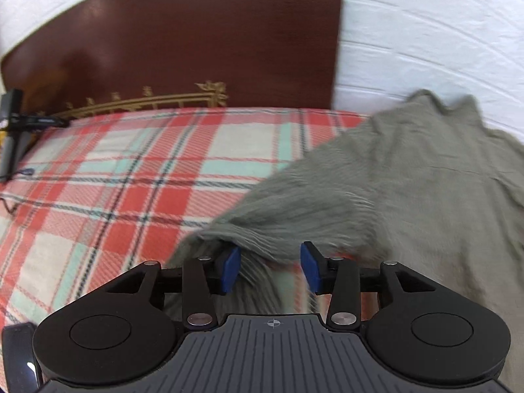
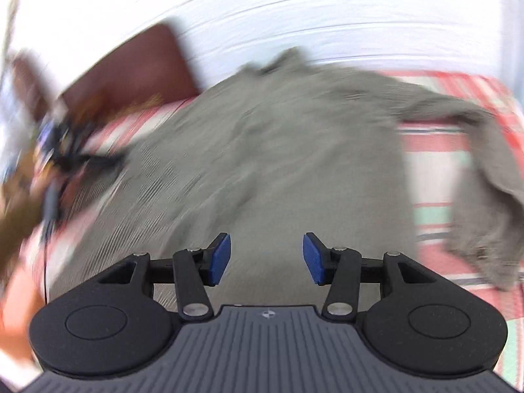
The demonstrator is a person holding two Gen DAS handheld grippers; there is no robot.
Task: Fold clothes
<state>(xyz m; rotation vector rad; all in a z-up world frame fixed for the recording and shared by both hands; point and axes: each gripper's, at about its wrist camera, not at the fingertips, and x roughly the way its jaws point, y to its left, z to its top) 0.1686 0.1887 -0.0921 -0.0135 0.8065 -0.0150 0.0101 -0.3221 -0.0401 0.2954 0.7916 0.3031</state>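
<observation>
A grey-green garment [image 1: 409, 180] lies spread on a red, cream and mint plaid blanket [image 1: 131, 170]. My left gripper [image 1: 270, 267] is open at the garment's near left corner. A blurred fold of the cloth hangs between and just past its blue pads [image 1: 231, 263], and the pads do not press on it. In the right wrist view the garment [image 2: 278, 147] fills the middle, with a sleeve [image 2: 484, 180] trailing onto the blanket [image 2: 458, 98] at the right. My right gripper [image 2: 267, 258] is open above the cloth, with nothing between its fingers. That view is heavily motion-blurred.
A dark brown headboard [image 1: 196, 32] with gold trim stands behind the bed, against a white wall [image 1: 425, 32]. A black device with cables [image 1: 13, 121] sits at the blanket's far left edge. In the right wrist view, the other gripper and a hand [image 2: 65, 150] show as a blur at the left.
</observation>
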